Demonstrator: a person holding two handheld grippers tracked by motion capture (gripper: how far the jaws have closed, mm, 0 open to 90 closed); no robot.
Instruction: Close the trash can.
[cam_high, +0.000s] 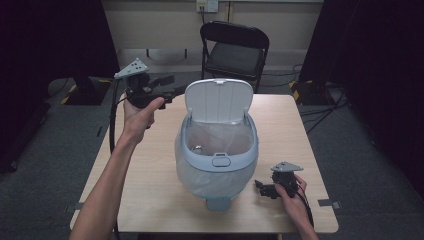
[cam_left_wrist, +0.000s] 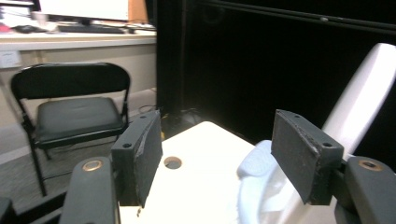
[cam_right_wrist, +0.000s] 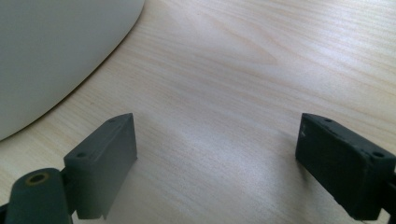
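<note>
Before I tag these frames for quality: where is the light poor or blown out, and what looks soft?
High view: dim, dark at both sides, table evenly lit. Left gripper view: table corner and bin lid overexposed to near white, backdrop black, left gripper jaws slightly soft. Right gripper view: pale glare patch on the wood between the right gripper jaws, bin wall blurred.

Room dim at the edges, dark curtains swallow detail. Overhead light falls on the surface (cam_high: 150, 200), soft shadows under the bin (cam_high: 216, 165). Left gripper view blows out the surface to white glare; all views soft, slightly blurry, near jaws unsharp.
</note>
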